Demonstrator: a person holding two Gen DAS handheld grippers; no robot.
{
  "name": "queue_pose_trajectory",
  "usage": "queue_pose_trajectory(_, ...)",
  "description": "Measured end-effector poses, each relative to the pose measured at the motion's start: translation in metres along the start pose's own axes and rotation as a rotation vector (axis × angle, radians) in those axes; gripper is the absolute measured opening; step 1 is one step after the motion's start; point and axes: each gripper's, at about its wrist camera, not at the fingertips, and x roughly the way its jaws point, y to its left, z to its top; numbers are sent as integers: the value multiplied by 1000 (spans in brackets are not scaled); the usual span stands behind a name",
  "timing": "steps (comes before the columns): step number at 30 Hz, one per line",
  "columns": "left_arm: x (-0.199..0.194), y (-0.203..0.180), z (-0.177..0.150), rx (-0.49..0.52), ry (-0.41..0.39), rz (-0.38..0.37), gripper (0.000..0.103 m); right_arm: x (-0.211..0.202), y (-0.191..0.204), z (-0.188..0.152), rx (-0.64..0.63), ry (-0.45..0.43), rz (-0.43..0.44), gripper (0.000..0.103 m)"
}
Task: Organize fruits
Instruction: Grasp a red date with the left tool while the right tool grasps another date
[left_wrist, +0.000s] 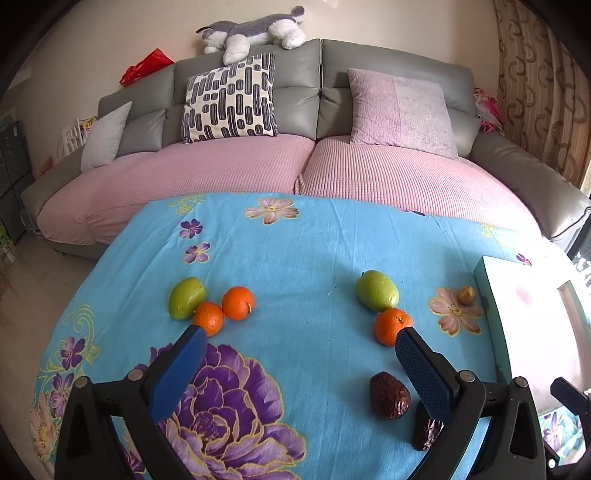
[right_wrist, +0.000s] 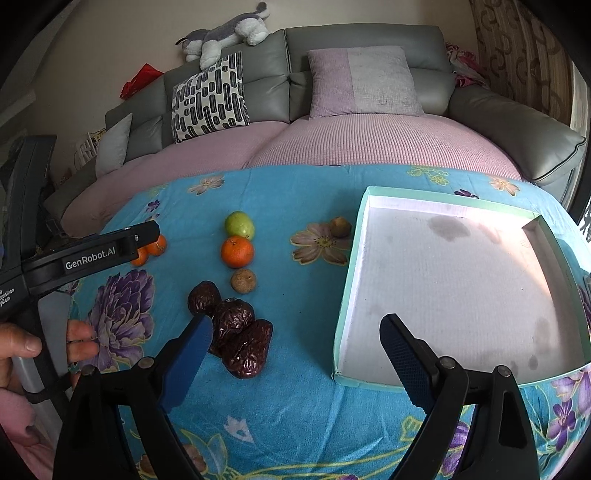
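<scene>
In the left wrist view my left gripper (left_wrist: 301, 334) is open above the blue flowered cloth. A green fruit (left_wrist: 186, 297) and two oranges (left_wrist: 208, 317) lie just past its left finger. Another green fruit (left_wrist: 376, 290) and an orange (left_wrist: 391, 325) lie by its right finger, with dark red dates (left_wrist: 389, 395) below. My right gripper (right_wrist: 295, 325) is open and empty, its left finger beside three dates (right_wrist: 233, 315), its right finger over the near corner of the empty white tray (right_wrist: 347, 295). A green fruit (right_wrist: 240, 224), an orange (right_wrist: 237, 251) and a brown longan (right_wrist: 243, 280) form a line.
A second small brown fruit (right_wrist: 340, 226) lies by the tray's far left corner. The left gripper's black body (right_wrist: 92, 254) and a hand (right_wrist: 22, 343) fill the left side. A grey sofa (left_wrist: 303, 74) with cushions stands behind the table (left_wrist: 295, 240).
</scene>
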Motion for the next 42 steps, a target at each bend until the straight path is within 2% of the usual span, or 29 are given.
queue_pose_trajectory(4, 8, 0, 6, -18, 23, -37, 103, 6, 5, 0, -8, 18, 24, 80)
queue_pose_trajectory(7, 15, -6, 0, 8, 63, -99, 103, 13, 9, -3, -13, 44, 50, 76)
queue_pose_trajectory(11, 25, -8, -9, -5, 118, -127, 101, 23, 16, -8, -22, 85, 69, 75)
queue_pose_trajectory(14, 34, -6, -15, -35, 171, -168, 92, 31, 20, -13, -32, 117, 85, 75)
queue_pose_trajectory(17, 43, -4, -22, -66, 219, -202, 89, 39, 24, -17, -46, 147, 100, 65)
queue_pose_trajectory(21, 49, -6, -28, -87, 256, -253, 84, 48, 27, -22, -52, 180, 100, 63)
queue_pose_trajectory(23, 49, -9, -31, -85, 269, -273, 77, 52, 27, -24, -48, 193, 98, 63)
queue_pose_trajectory(24, 50, -11, -32, -82, 277, -285, 74, 53, 26, -25, -47, 196, 98, 59)
queue_pose_trajectory(25, 51, -13, -34, -80, 289, -296, 74, 55, 25, -25, -43, 201, 98, 50)
queue_pose_trajectory(26, 52, -15, -35, -78, 301, -306, 73, 56, 24, -26, -34, 208, 106, 47)
queue_pose_trajectory(29, 56, -22, -39, -65, 332, -327, 58, 56, 21, -25, -19, 207, 120, 45)
queue_pose_trajectory(31, 58, -26, -41, -61, 345, -348, 51, 56, 21, -25, -19, 204, 128, 37)
queue_pose_trajectory(32, 59, -28, -42, -61, 349, -354, 45, 55, 20, -25, -17, 203, 127, 37)
queue_pose_trajectory(36, 62, -30, -43, -57, 354, -339, 34, 55, 17, -24, -11, 200, 123, 37)
queue_pose_trajectory(42, 61, -17, -41, -96, 334, -313, 34, 49, 9, -21, 14, 182, 106, 37)
